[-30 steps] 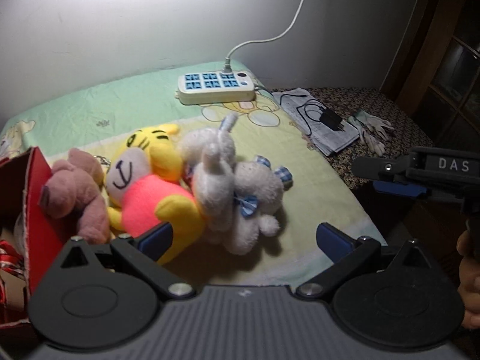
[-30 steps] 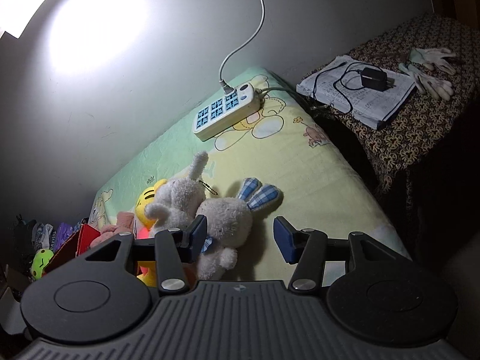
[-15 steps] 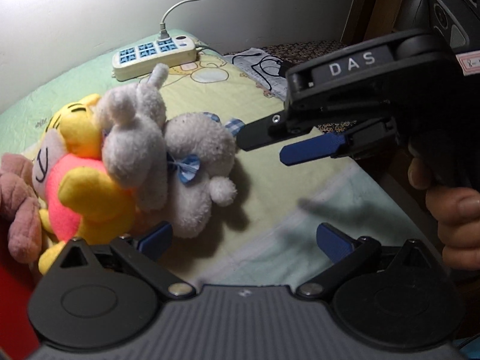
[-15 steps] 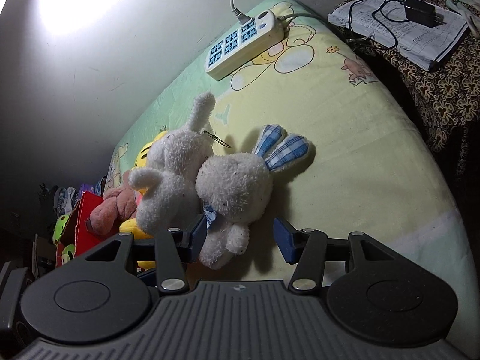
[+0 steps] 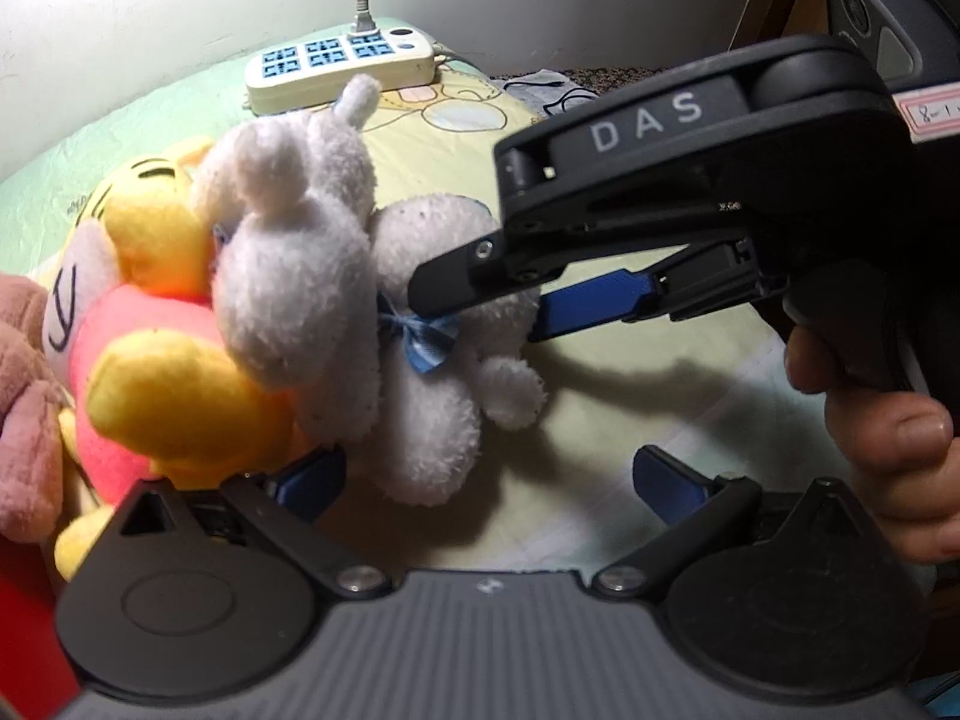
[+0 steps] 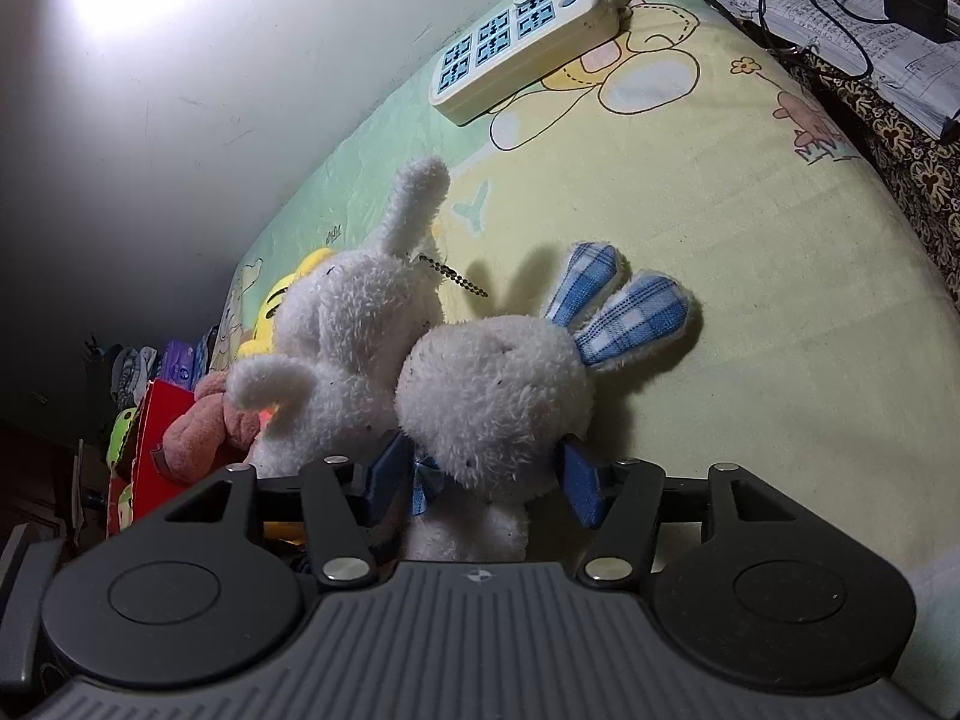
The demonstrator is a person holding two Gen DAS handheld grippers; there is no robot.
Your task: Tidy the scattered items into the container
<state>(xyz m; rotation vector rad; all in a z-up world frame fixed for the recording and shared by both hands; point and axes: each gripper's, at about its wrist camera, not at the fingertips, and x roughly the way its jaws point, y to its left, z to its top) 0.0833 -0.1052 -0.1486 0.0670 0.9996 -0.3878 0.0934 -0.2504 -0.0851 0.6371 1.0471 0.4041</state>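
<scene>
A white plush rabbit with blue checked ears [image 6: 498, 384] lies on the bed against a second white plush [image 6: 348, 324], a yellow and pink plush [image 5: 150, 360] and a brown-pink plush [image 6: 198, 432]. My right gripper [image 6: 480, 480] is open with its jaws on either side of the checked-ear rabbit's neck; it also shows in the left wrist view [image 5: 480, 306]. My left gripper [image 5: 486, 480] is open and empty, just in front of the plush pile. The red container [image 6: 156, 426] stands at the left, behind the toys.
A white power strip [image 6: 522, 36] with its cord lies on the bed near the wall. A side table with papers and a charger [image 6: 864, 18] stands to the right. The yellow-green bedsheet [image 6: 750, 240] extends to the right of the toys.
My right gripper has moved down and forward until its open jaws straddle the checked-ear rabbit. My left gripper has moved closer to the plush pile.
</scene>
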